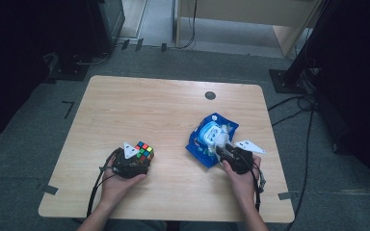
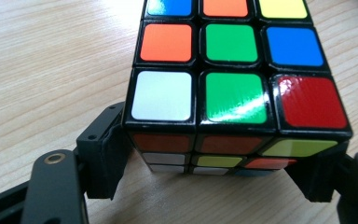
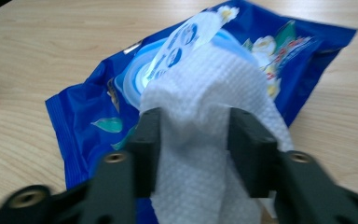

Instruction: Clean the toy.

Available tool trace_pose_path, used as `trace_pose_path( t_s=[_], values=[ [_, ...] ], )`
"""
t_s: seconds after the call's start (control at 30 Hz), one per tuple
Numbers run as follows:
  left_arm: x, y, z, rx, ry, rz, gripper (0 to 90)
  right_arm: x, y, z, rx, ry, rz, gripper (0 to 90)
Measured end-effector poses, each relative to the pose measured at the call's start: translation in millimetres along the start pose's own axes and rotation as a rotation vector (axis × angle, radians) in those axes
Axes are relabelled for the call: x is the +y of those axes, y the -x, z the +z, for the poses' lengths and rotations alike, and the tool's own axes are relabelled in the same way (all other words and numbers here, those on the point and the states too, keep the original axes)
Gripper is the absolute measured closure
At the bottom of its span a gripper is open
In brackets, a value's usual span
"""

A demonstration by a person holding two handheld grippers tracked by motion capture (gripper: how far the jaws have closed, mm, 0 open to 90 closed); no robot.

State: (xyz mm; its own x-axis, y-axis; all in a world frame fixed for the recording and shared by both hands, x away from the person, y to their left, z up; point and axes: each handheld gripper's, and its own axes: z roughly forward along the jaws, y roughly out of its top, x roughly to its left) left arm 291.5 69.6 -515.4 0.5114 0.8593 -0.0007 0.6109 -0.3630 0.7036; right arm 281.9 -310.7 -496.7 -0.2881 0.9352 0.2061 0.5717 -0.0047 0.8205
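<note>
Both forearms come in from the near edge of the wooden table point(image 1: 173, 110), each hand wrapped around its tool. The left hand point(image 1: 118, 180) sits low, near the table's left front, and the left gripper point(image 1: 134, 161) points forward at the Rubik's cube point(image 1: 144, 151). In the left gripper view the cube point(image 2: 233, 88) stands flat on the wood between the two black jaws, which bracket its lower corners; the left-hand pad looks pressed against the side, the right one sits at the corner, so this reads as a wide clamp on the cube. The cube is scrambled: white, green and red along the near top row, orange, green and blue behind that.

Over on the right, the right hand point(image 1: 243, 180) angles up and inward, the right gripper point(image 1: 224, 153) nosing into the blue wipes pack point(image 1: 209, 139), which lies right of the table's centre, well apart from the cube. In the right gripper view the jaws pinch a white wet wipe point(image 3: 200, 140), textured and bunched, rising from the opening of the pack point(image 3: 88, 121). The pack's white label flap point(image 3: 186, 35) stands peeled up behind the wipe. Glossy blue wrapper, flower print at the far end.
</note>
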Motion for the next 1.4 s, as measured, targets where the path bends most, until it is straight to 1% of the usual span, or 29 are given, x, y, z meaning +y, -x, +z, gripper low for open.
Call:
trace_pose_path(
  t_s=[0.03, 0.07, 0.1, 0.17, 0.27, 0.37, 0.43, 0.47, 0.5, 0.57, 0.6, 0.63, 0.67, 0.73, 0.83, 0.87, 0.9, 0.97, 1.03, 1.07, 1.1, 1.17, 1.2, 1.23, 1.27, 1.3, 1.33, 1.37, 1.4],
  values=[
    [0.4, 0.2, 0.0, 0.010, 0.001, -0.001, 27.0, -0.3, -0.7, 0.8, 0.004, -0.007, -0.002, 68.0],
    [0.6, 0.2, -0.1, 0.018, 0.007, -0.001, 31.6, -0.6, -1.7, 0.9, -0.002, -0.004, -0.008, 74.8],
    [0.9, -0.1, 0.3, 0.021, 0.009, -0.006, 33.6, -0.6, -2.6, 0.2, 0.000, -0.001, -0.013, 82.1],
    [1.5, 0.3, 0.7, 0.020, 0.012, 0.004, 33.8, 0.7, -5.3, -3.2, 0.001, 0.017, -0.024, 88.1],
    [2.4, 1.3, 0.1, 0.000, 0.020, 0.028, 34.1, 5.5, -10.9, -11.3, 0.012, 0.053, -0.050, 89.9],
    [5.2, 3.7, -2.8, -0.042, 0.050, 0.045, 34.1, 13.0, -19.8, -21.9, 0.035, 0.089, -0.089, 90.0],
    [9.4, 7.5, -6.2, -0.061, 0.065, 0.071, 34.2, 19.3, -27.8, -29.8, 0.056, 0.119, -0.108, 90.0],
    [12.2, 9.8, -8.4, -0.069, 0.073, 0.088, 34.1, 22.8, -32.3, -33.7, 0.076, 0.134, -0.110, 90.0],
    [15.4, 12.2, -10.6, -0.084, 0.086, 0.096, 34.1, 26.5, -37.4, -37.3, 0.101, 0.147, -0.117, 90.0],
    [23.2, 16.8, -14.7, -0.112, 0.097, 0.114, 34.1, 34.1, -50.1, -42.2, 0.154, 0.170, -0.143, 90.0],
    [23.2, 16.8, -14.7, -0.112, 0.097, 0.114, 34.1, 38.1, -57.8, -43.6, 0.176, 0.173, -0.159, 90.0],
    [31.0, 23.3, -18.0, -0.124, 0.110, 0.144, 34.1, 42.0, -65.8, -44.5, 0.200, 0.176, -0.179, 90.0],
    [34.4, 26.2, -19.2, -0.125, 0.115, 0.154, 34.1, 45.7, -74.2, -45.2, 0.219, 0.181, -0.194, 90.0],
    [39.5, 31.0, -21.0, -0.138, 0.126, 0.160, 34.1, 53.2, -88.6, -45.7, 0.247, 0.204, -0.216, 90.0],
    [41.2, 37.0, -22.0, -0.184, 0.129, 0.169, 34.1, 63.3, -108.7, -44.7, 0.307, 0.213, -0.231, 90.0],
    [41.2, 37.0, -22.0, -0.184, 0.129, 0.169, 34.1, 65.5, -115.7, -43.9, 0.328, 0.212, -0.240, 90.0],
    [40.0, 42.9, -19.9, -0.194, 0.115, 0.197, 34.1, 67.4, -124.1, -42.6, 0.351, 0.217, -0.253, 90.0],
    [38.2, 49.0, -18.1, -0.205, 0.105, 0.220, 34.1, 67.8, -134.8, -39.9, 0.392, 0.225, -0.268, 90.0],
    [36.9, 52.7, -18.0, -0.235, 0.112, 0.212, 34.1, 63.4, -144.8, -32.4, 0.403, 0.208, -0.284, 89.8],
    [36.9, 54.0, -18.8, -0.249, 0.117, 0.208, 34.1, 58.8, -148.8, -26.4, 0.415, 0.185, -0.280, 89.8],
    [37.3, 54.8, -19.9, -0.258, 0.121, 0.213, 34.1, 53.2, -151.9, -19.9, 0.420, 0.157, -0.288, 89.7],
    [37.8, 56.9, -22.6, -0.260, 0.135, 0.219, 34.1, 39.1, -157.3, -6.8, 0.428, 0.098, -0.291, 89.3],
    [37.9, 57.5, -24.1, -0.267, 0.141, 0.217, 34.1, 35.5, -158.4, -3.4, 0.433, 0.080, -0.294, 89.0],
    [37.9, 57.5, -24.1, -0.267, 0.141, 0.217, 34.1, 32.0, -160.1, 0.0, 0.437, 0.059, -0.310, 88.2],
    [37.4, 57.9, -24.3, -0.265, 0.131, 0.227, 34.1, 30.1, -161.1, 0.8, 0.441, 0.064, -0.324, 86.8],
    [37.4, 57.9, -24.3, -0.265, 0.131, 0.227, 34.1, 30.5, -161.0, 0.6, 0.442, 0.058, -0.331, 82.7],
    [36.1, 56.4, -23.7, -0.272, 0.133, 0.224, 34.1, 31.5, -160.6, -0.1, 0.453, 0.051, -0.326, 72.6],
    [35.6, 55.2, -23.2, -0.269, 0.131, 0.222, 34.1, 32.0, -160.1, -1.4, 0.446, 0.057, -0.325, 66.3],
    [35.2, 54.4, -22.3, -0.268, 0.128, 0.215, 34.1, 32.2, -158.9, -3.9, 0.427, 0.073, -0.330, 63.6]
  ],
)
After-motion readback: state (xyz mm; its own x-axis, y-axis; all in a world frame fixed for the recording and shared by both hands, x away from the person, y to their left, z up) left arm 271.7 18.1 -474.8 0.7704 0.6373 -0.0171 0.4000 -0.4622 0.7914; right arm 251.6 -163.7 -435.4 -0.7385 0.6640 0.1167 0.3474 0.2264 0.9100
